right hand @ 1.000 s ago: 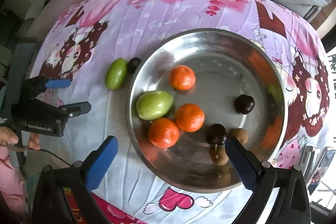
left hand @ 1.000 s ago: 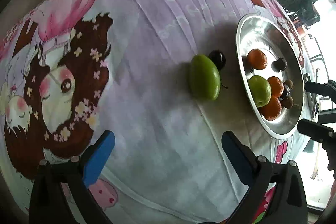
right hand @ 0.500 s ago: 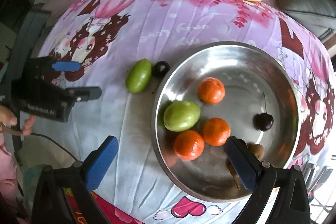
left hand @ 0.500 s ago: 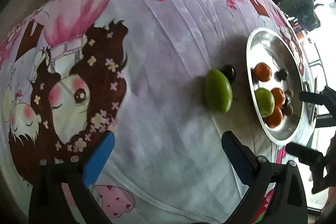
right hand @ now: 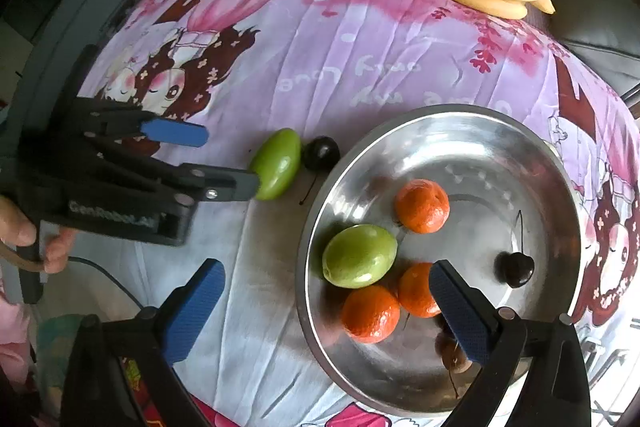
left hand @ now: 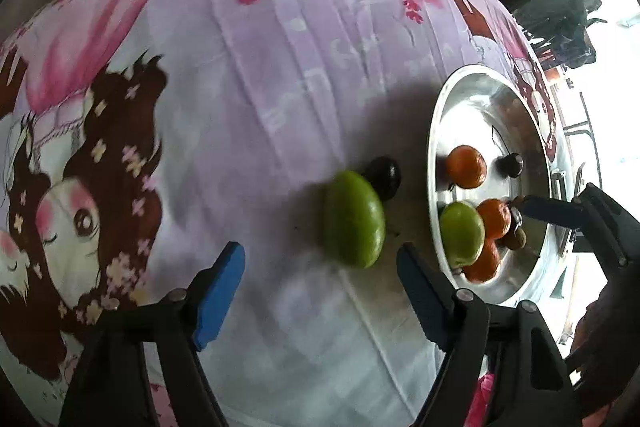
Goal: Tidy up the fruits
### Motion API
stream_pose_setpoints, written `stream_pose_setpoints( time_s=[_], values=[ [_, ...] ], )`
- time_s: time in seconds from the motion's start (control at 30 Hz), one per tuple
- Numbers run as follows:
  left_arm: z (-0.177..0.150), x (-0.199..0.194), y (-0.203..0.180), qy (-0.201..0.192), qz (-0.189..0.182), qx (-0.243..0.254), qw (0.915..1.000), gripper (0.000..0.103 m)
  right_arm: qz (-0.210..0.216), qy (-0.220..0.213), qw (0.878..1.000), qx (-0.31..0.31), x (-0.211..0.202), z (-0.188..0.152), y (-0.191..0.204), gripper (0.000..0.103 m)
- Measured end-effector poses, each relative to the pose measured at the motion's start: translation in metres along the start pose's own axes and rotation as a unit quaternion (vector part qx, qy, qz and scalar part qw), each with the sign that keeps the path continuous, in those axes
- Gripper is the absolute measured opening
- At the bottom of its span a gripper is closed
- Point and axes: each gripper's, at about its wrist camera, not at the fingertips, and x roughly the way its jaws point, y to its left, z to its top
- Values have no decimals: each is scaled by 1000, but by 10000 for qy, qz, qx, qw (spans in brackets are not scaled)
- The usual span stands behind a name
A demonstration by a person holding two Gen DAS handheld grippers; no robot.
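Narrowing just now but still spread and empty, the left tongs [left hand: 320,279] have the oval green fruit [left hand: 354,219] just ahead on the pink printed cloth [left hand: 280,47], beside the round steel bowl [right hand: 560,187] under the spread right tongs [right hand: 326,311], suggesting pickup is next.

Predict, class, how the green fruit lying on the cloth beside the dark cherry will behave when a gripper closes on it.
The green fruit looks smooth and glossy, so it may slip between flat pads. Its oval shape suggests it could roll sideways if nudged, perhaps bumping the dark cherry touching it. It looks firm, probably not easily crushed.
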Motion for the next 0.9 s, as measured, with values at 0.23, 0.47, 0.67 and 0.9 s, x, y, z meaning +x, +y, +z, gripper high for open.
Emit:
stream_pose_setpoints(
  time_s=[0.23,0.47,0.67,0.9],
  values=[
    [13,19,-12,70,-52,-157,9998,79,85,54,9999,100,10,1,-6,103],
    [19,30,-21,154,-105,-130,9997,76,108,130,9998,98,16,-1,-8,103],
    [20,31,-26,92,-249,-108,9996,54,91,161,9997,134,17,-3,-9,103],
    [15,27,-14,-7,-263,-96,9996,38,56,193,9997,128,17,-2,-6,103]
  ],
)
